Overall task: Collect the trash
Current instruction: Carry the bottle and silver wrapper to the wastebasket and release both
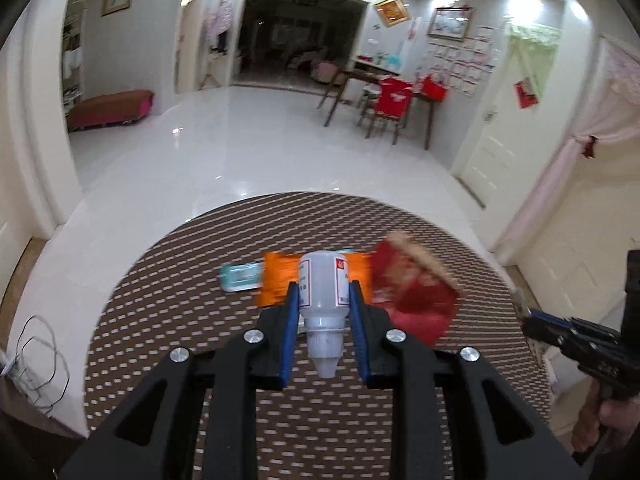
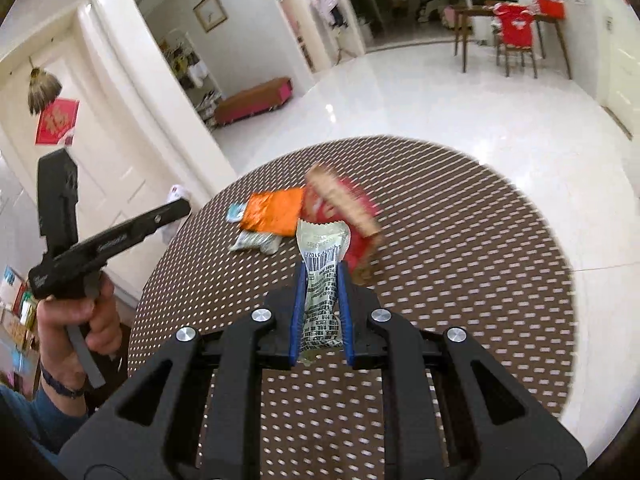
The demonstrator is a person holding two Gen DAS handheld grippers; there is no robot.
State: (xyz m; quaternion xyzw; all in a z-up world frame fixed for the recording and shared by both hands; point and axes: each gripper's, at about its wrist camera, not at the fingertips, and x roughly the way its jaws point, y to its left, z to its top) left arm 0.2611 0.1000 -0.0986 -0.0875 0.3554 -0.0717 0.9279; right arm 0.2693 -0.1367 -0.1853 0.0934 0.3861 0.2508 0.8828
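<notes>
My left gripper (image 1: 324, 292) is shut on a small white plastic bottle (image 1: 323, 284) with a red-and-white label, held above the round table (image 1: 240, 360). My right gripper (image 2: 320, 272) is shut on a pale printed wrapper (image 2: 322, 280) with a barcode. On the table beyond lie an orange foil wrapper (image 1: 276, 280) (image 2: 274, 212), a teal packet (image 1: 240, 276) (image 2: 236, 212), a red box (image 1: 416, 296) (image 2: 352, 216) with a brown edge, and a small silver wrapper (image 2: 258, 242). The right gripper's body shows at the right of the left wrist view (image 1: 576, 336).
The table has a brown mat with white dots. White tiled floor (image 1: 240, 152) lies beyond it. A dining table with a red-covered chair (image 1: 392, 100) stands far back right, a bench (image 1: 110, 108) at the left wall. Cables (image 1: 40, 360) lie on the floor at left.
</notes>
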